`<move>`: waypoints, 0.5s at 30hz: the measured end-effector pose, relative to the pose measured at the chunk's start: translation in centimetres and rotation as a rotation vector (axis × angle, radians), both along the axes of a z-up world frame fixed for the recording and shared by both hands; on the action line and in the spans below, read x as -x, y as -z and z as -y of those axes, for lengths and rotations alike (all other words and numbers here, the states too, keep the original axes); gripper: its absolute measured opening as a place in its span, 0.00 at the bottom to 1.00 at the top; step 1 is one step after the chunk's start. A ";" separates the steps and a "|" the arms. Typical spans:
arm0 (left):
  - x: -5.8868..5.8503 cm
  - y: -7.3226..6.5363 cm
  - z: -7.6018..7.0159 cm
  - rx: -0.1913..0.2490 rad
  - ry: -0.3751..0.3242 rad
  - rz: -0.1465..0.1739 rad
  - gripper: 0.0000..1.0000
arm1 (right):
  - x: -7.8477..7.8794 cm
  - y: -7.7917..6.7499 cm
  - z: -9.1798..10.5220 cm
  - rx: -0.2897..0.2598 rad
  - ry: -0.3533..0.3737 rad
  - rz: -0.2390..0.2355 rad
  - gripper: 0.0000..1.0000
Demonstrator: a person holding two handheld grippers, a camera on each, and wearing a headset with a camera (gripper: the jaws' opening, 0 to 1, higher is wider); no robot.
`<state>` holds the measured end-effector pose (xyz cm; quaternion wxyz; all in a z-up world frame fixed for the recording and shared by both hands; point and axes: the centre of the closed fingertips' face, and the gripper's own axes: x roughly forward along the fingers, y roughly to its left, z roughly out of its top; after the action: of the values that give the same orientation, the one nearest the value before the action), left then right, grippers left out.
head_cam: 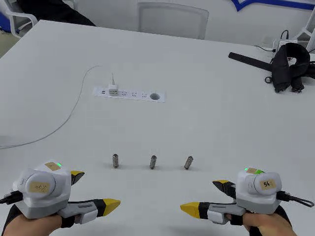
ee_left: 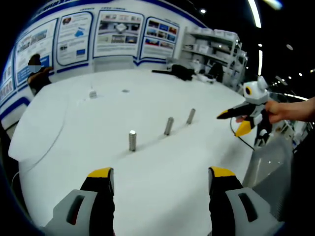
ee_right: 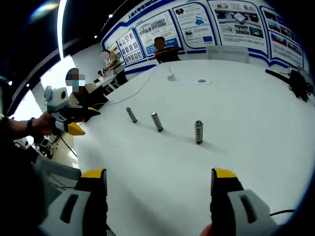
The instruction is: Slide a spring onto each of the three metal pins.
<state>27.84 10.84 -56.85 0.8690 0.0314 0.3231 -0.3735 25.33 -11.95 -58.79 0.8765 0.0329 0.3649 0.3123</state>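
Three short upright metal pins stand in a row on the white table (head_cam: 206, 118): left pin (head_cam: 115, 161), middle pin (head_cam: 153, 162), right pin (head_cam: 188, 162). Each has a coiled spring around it, which is clearest in the right gripper view on the nearest pin (ee_right: 198, 132). My left gripper (head_cam: 94, 190) is at the near left, open and holding nothing. My right gripper (head_cam: 204, 196) is at the near right, also open and holding nothing. Both sit in front of the row and apart from it. In the left gripper view the pins (ee_left: 169, 126) stand ahead of the open left gripper (ee_left: 161, 173).
A white power strip (head_cam: 129, 93) with a plugged-in charger and a cable lies beyond the pins. A black strap bundle (head_cam: 288, 61) lies at the far right. A chair (head_cam: 172, 19) stands at the far edge. People sit at the table's far side (ee_right: 165, 49).
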 end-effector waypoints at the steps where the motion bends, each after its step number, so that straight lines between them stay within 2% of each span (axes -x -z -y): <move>1: 0.0 0.0 0.0 -0.002 0.002 0.000 0.80 | 0.0 0.1 0.0 0.005 -0.003 -0.002 0.89; 15: -0.1 0.0 0.2 -0.004 0.006 -0.003 0.81 | -0.1 0.1 0.2 0.014 -0.009 -0.001 0.89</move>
<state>27.95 10.68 -56.85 0.8673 0.0337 0.3250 -0.3755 25.43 -12.15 -58.86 0.8750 0.0254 0.3677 0.3140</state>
